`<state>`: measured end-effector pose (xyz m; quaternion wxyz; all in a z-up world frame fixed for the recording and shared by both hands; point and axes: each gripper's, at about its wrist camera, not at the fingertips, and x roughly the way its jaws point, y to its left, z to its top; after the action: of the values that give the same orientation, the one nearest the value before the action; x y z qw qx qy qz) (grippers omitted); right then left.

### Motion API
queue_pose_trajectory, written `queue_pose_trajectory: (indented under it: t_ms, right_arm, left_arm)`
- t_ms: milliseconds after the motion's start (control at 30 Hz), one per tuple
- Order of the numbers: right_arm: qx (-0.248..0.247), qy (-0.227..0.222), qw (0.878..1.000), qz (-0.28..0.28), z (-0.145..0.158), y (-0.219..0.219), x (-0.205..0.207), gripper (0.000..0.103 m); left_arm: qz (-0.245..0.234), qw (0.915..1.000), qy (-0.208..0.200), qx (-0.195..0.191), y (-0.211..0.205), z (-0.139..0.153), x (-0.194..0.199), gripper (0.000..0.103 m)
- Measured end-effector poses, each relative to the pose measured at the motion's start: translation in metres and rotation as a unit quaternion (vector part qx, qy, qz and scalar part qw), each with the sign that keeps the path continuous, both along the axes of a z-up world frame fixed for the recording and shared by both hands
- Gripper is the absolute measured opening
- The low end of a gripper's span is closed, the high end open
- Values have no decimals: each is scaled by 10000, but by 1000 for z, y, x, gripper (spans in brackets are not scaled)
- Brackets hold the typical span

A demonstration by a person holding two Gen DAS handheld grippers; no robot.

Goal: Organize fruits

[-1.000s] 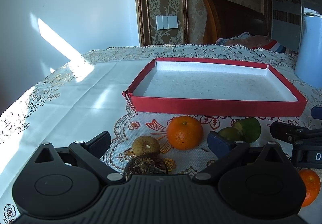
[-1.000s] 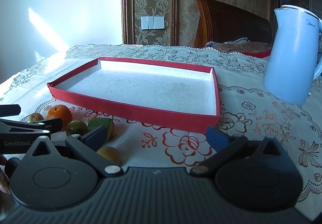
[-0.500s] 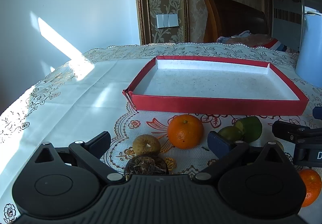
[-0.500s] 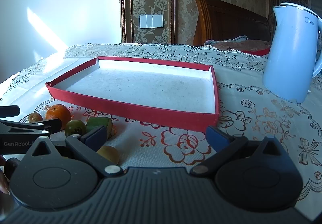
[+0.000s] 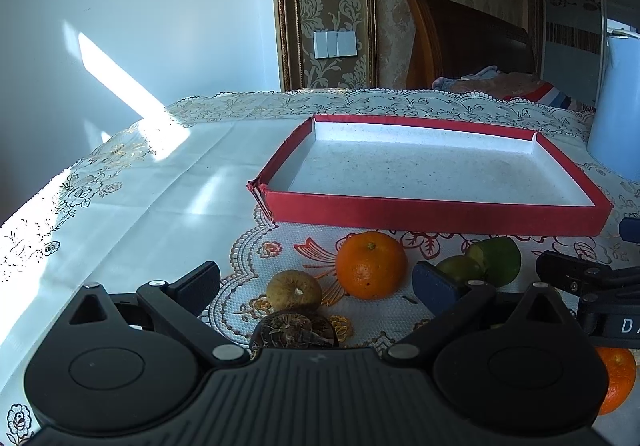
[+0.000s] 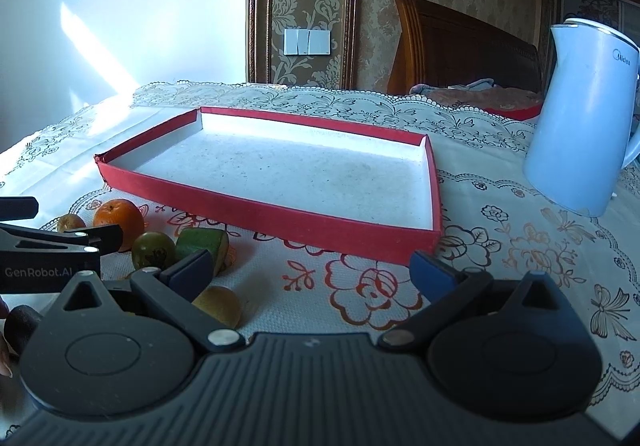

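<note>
A shallow red tray with a white floor lies on the tablecloth, nothing in it. In front of it sit an orange, a brownish fruit, a dark wrinkled fruit, green fruits, and a second orange at the right edge. A yellow-brown fruit lies by my right gripper's left finger. My left gripper is open above the brownish and dark fruits. My right gripper is open over bare cloth near the tray's corner.
A pale blue kettle stands right of the tray. The lace tablecloth runs to the table's left edge, where sunlight falls. A wooden chair back and a wall switch are behind the table.
Both views have shifted only slightly; the right gripper has edged a little forward and left toward the tray. The fruits have not moved.
</note>
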<state>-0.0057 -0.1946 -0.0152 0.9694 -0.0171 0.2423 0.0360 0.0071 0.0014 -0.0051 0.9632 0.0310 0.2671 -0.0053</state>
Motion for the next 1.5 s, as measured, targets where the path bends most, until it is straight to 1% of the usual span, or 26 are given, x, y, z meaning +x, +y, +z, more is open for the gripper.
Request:
queue_pose_trajectory:
  t_ms: [67,167,233,300,400,500,600,700,800,900,1033,1200,1300,1367,1400,1467,1500]
  right_arm:
    - [149,-18,9999,-57,1,-6,-1,103]
    - [361,-22,9993,-83,1,-13,-1,103]
    - [431,26,9990,-70,1,-15,0,103]
    - [471,63,9989,-50,0,-15,0,103]
    - [560,1,9984,-124,1,-19,-1,103]
    - [704,-12,9973,-227,2,-25,-1,103]
    - [865,7,9959,-278,2,-30,-1,103]
    - [861,-7,9957,-332,2,-32,-1,103]
    - [904,0,9952,-361,2,-33,-1,103]
    - [937,77,9949,-358,1,-34,1,103]
    - [929,148,9948,-395,1,-35,2,103]
    - [1146,70,9916,-596,6,-51,-3,103]
    - [1330,142,9889,-649,5,-63,-6,103]
    - [1381,180,9882,-645,4,-69,-11,103]
    - [1389,181,9881,-636,4,-71,-14,103]
    - [1362,185,9890,-555,4,-74,-21,103]
    - [1318,178,9898,-515,4,-74,-26,103]
  left_arm:
    - [32,9999,58,-122,6,4,-4,103]
    - [-2,9993,26,-374,19,8,-18,103]
    - [-65,9983,116,-560,26,10,-28,103]
    - [-117,9979,187,-614,27,10,-38,103]
    - [-252,9971,368,-622,22,10,-52,103]
    - [-383,9971,397,-516,15,7,-68,103]
    - [-296,9981,392,-385,6,3,-75,103]
    - [-229,9985,470,-189,-2,-4,-73,103]
    - [-223,9977,596,-215,-3,-11,-68,103]
    - [-68,9985,510,-169,-1,-13,-67,103]
    - [-58,9986,475,-228,1,-14,-68,103]
    - [-65,9992,389,17,-6,-19,-70,102]
    - [-160,9994,311,-16,-5,-19,-73,95]
    - [-239,9993,279,-66,-5,-18,-74,81]
    - [-243,9993,267,-66,-5,-18,-74,78]
    - [-293,9993,211,-57,-7,-18,-76,62]
    - [-329,9993,184,-52,-7,-18,-78,58]
